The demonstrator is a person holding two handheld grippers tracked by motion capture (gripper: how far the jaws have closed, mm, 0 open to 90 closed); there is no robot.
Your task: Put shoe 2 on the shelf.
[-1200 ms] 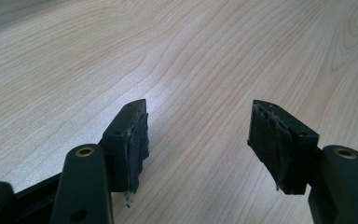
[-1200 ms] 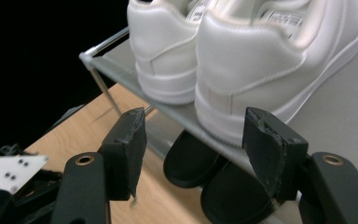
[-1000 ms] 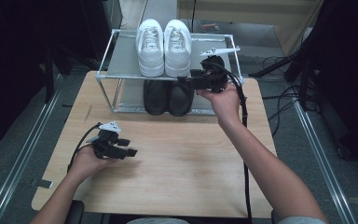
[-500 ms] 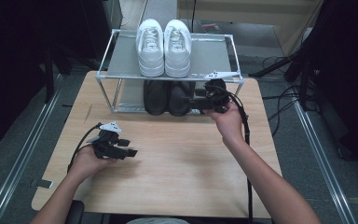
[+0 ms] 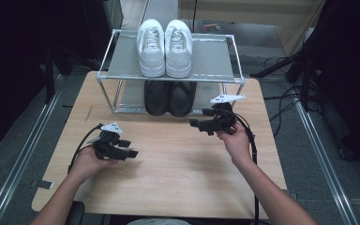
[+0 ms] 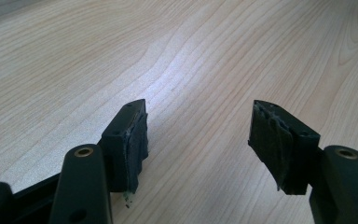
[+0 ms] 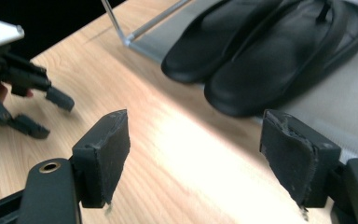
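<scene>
Two white sneakers (image 5: 164, 47) are sitting atop the metal-framed shoe rack (image 5: 215, 58), black sandals (image 5: 169, 97) below; we are holding both grippers' jaws wide over the wooden tabletop (image 5: 178, 164).

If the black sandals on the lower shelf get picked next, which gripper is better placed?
Right. The right gripper sits open just before the black sandals, jaws pointing toward them. The left gripper rests open farther back on the table.

White sneakers (image 5: 164, 46) side by side atop metal rack (image 5: 229, 43), black sandals (image 5: 169, 97) on lower shelf.
</scene>
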